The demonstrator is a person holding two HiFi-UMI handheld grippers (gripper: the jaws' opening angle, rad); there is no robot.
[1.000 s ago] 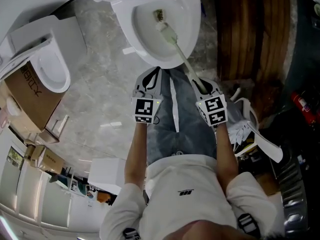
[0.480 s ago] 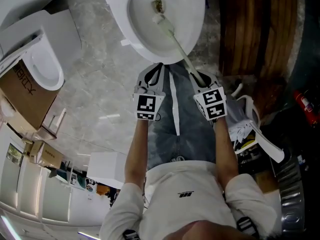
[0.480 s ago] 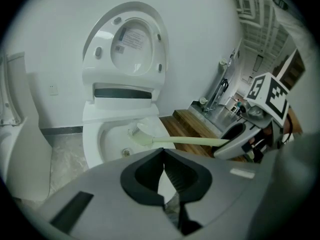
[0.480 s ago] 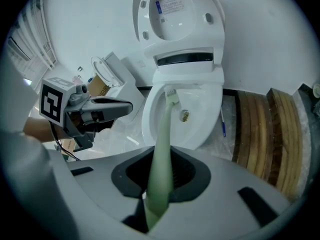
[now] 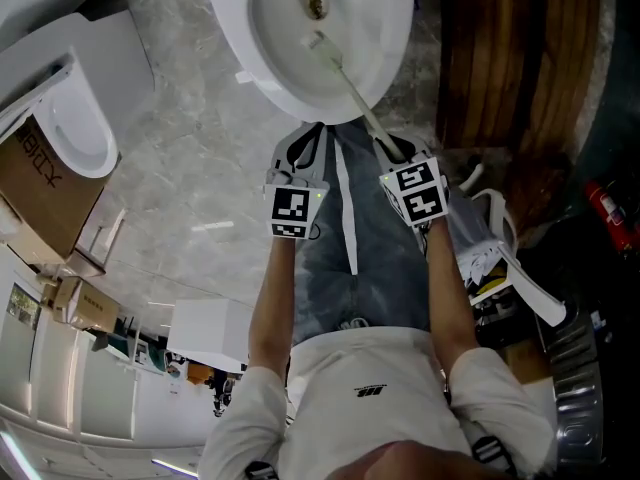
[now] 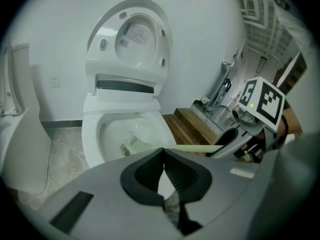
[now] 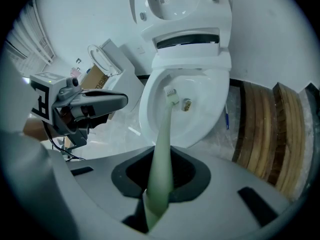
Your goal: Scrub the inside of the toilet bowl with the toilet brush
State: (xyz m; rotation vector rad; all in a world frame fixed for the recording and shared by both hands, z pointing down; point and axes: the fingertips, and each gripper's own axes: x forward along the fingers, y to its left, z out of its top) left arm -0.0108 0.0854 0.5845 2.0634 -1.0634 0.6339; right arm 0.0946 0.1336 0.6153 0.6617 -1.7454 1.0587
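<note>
Right gripper view: right gripper [image 7: 159,183] clamps toilet brush [image 7: 165,134], head in toilet bowl [image 7: 209,115]; left gripper [image 6: 164,168] closed.

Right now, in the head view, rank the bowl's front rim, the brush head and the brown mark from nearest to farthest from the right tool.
From the right tool, shut on the brush handle:
1. Front rim, just ahead of the tool.
2. Brush head, past the rim, in the middle.
3. Brown mark, farthest back, near the top of the view.
</note>
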